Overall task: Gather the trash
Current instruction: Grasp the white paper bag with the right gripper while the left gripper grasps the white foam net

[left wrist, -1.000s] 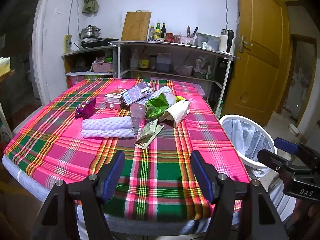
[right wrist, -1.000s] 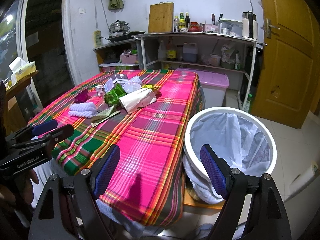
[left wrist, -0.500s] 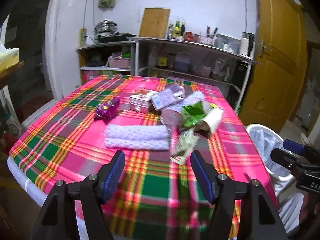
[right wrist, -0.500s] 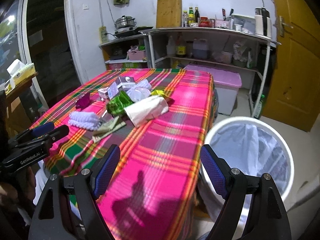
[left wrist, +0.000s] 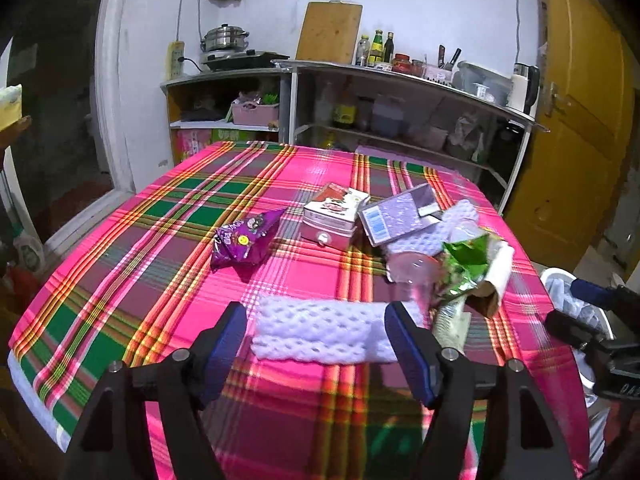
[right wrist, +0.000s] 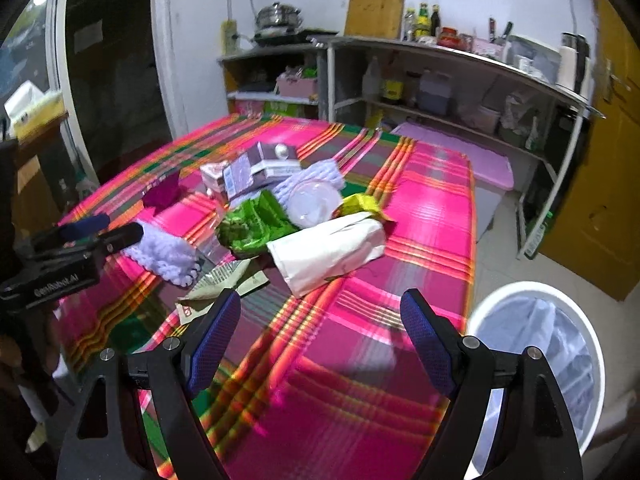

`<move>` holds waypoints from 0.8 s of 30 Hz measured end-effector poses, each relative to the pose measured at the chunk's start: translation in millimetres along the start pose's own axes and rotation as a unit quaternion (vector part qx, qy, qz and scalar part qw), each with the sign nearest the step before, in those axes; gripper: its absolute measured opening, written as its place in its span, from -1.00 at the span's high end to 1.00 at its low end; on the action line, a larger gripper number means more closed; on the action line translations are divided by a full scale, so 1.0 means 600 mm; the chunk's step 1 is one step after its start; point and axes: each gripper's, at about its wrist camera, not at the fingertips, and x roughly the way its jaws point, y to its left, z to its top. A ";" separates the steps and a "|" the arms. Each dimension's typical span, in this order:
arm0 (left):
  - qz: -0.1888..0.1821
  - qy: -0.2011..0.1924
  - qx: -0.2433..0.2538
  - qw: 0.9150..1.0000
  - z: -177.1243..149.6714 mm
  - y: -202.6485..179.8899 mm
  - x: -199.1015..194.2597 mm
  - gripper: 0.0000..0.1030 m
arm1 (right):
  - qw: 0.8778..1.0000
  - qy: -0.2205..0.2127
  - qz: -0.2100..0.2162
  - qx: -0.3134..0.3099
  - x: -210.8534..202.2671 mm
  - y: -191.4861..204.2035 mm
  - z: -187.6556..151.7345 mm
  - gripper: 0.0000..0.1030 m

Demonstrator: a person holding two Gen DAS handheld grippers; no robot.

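Trash lies in a heap on the plaid tablecloth (left wrist: 120,264): a purple snack bag (left wrist: 244,240), a white foam net sleeve (left wrist: 324,330), a green wrapper (left wrist: 466,260), a white paper bag (right wrist: 332,250), a clear plastic cup (left wrist: 412,276), a flat grey-green packet (right wrist: 218,280). The white bin (right wrist: 540,360) with a liner stands right of the table. My left gripper (left wrist: 318,344) is open and empty, just before the foam sleeve. My right gripper (right wrist: 320,338) is open and empty over the table's near edge, short of the paper bag.
A small pink-white box (left wrist: 332,216) and a lilac carton (left wrist: 400,216) sit behind the heap. Shelves (left wrist: 400,80) with bottles and a pot stand against the back wall. A yellow door (left wrist: 580,120) is at the right.
Both grippers have moved forward over the table toward the trash heap. The left has swung left so the foam sleeve sits between its fingers' line. Both stay open.
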 end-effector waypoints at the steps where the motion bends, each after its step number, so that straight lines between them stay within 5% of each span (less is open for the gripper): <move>1: 0.000 -0.001 0.000 1.000 0.003 0.003 0.002 -0.39 | 1.000 0.004 -0.001 -0.004 0.007 0.003 0.003 -0.59; 8: -0.011 0.008 0.008 1.000 0.028 0.016 0.034 -0.45 | 0.999 0.034 -0.015 -0.012 0.061 0.015 0.023 -0.49; 18: -0.061 0.041 0.025 0.997 0.007 0.017 0.053 -0.45 | 0.998 0.062 -0.018 0.004 0.080 -0.007 0.019 0.42; 24: -0.082 0.052 0.026 0.995 -0.009 0.015 0.040 -0.45 | 0.998 0.056 -0.011 0.022 0.067 -0.019 0.010 0.74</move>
